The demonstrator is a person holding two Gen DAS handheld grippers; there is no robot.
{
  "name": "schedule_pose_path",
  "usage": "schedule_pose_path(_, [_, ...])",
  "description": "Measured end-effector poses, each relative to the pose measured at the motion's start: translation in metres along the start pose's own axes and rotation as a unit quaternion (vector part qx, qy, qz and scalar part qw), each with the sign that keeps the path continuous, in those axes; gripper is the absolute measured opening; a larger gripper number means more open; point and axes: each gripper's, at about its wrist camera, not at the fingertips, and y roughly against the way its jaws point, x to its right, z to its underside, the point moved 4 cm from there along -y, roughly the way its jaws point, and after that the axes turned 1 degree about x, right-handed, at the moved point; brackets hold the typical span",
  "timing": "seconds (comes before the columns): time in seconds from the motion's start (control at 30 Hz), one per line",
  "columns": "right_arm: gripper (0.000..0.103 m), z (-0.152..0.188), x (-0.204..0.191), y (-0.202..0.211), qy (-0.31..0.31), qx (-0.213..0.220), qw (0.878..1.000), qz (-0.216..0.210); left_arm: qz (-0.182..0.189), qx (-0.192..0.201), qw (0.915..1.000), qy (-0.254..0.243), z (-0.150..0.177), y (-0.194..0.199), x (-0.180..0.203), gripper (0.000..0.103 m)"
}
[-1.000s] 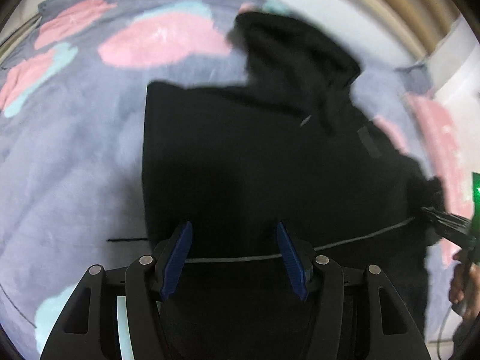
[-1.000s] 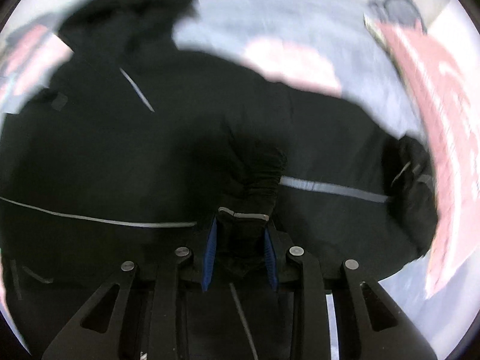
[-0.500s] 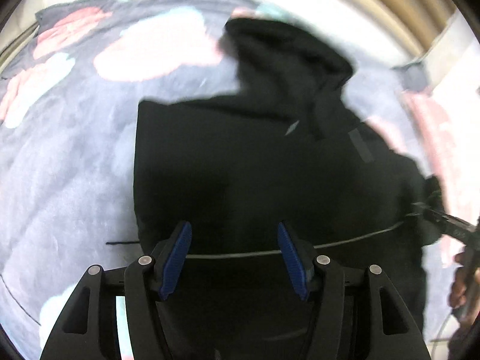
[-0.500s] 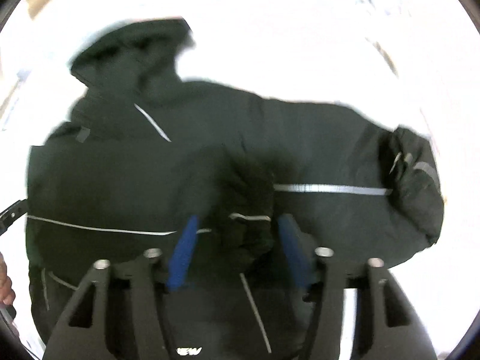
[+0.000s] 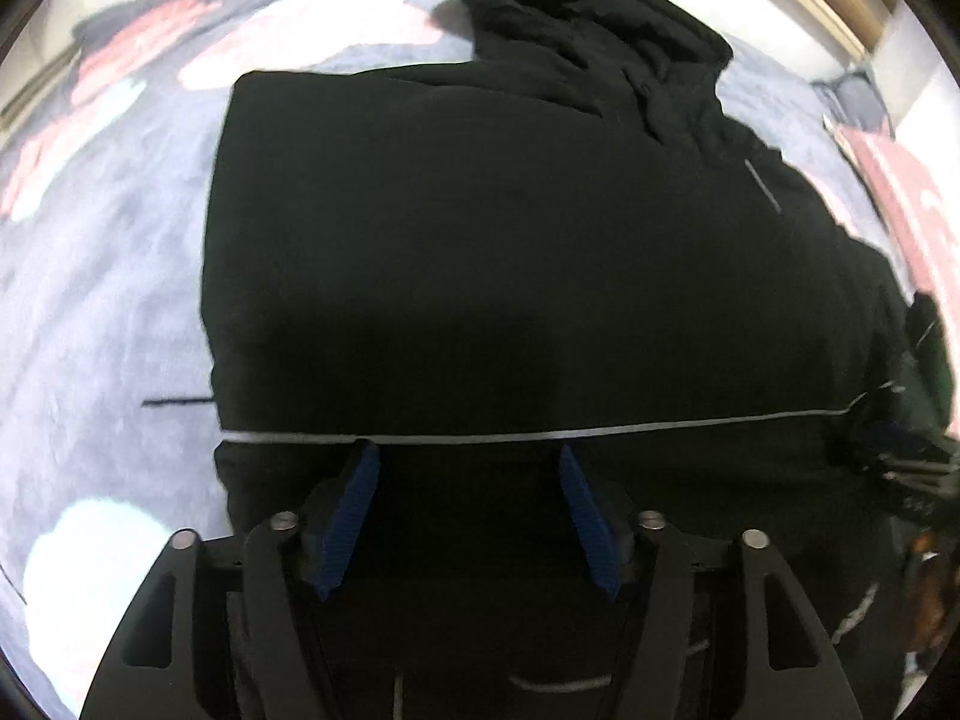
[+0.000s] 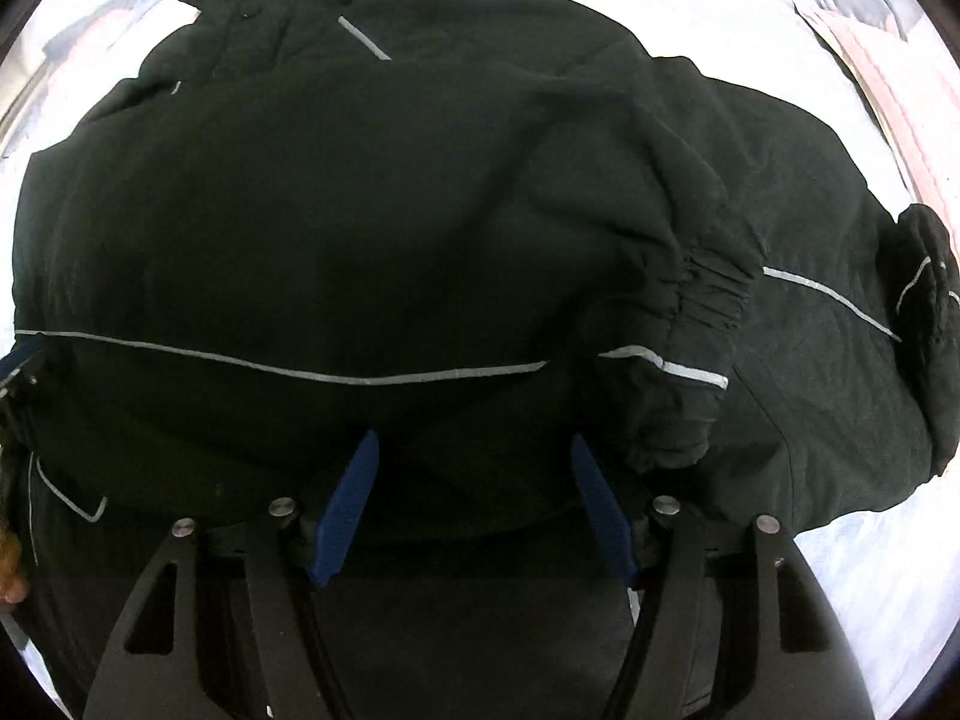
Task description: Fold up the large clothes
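Note:
A large black hooded jacket [image 5: 510,252] with thin reflective stripes lies spread on a grey blanket; it also fills the right wrist view [image 6: 372,228]. Its hood [image 5: 588,18] points away from me. One sleeve is folded across the body, its elastic cuff [image 6: 690,372] lying just right of my right gripper. My left gripper [image 5: 468,468] is open and empty, low over the jacket near the reflective stripe [image 5: 540,437]. My right gripper [image 6: 471,462] is open and empty over the jacket's lower part.
The grey blanket [image 5: 102,276] has pink and pale blue patches. A pink patterned cloth [image 6: 900,96] lies at the far right. The other gripper shows at the right edge of the left wrist view [image 5: 906,462]. A wooden frame [image 5: 828,6] runs along the back.
My right gripper has opened and let go of the sleeve cuff, which now lies on the jacket to its right. Both grippers have moved closer over the jacket.

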Motion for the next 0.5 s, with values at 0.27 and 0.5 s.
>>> schedule_pose_path(0.27, [0.068, 0.007, 0.008, 0.022, -0.015, 0.007, 1.000, -0.024, -0.014, 0.002, 0.9998, -0.016, -0.004, 0.017, 0.006, 0.076])
schedule_pose_path(0.5, [0.068, 0.023, 0.088, 0.073, -0.114, 0.051, 0.992, -0.024, -0.017, 0.044, 0.9987, -0.020, -0.011, 0.073, -0.003, 0.076])
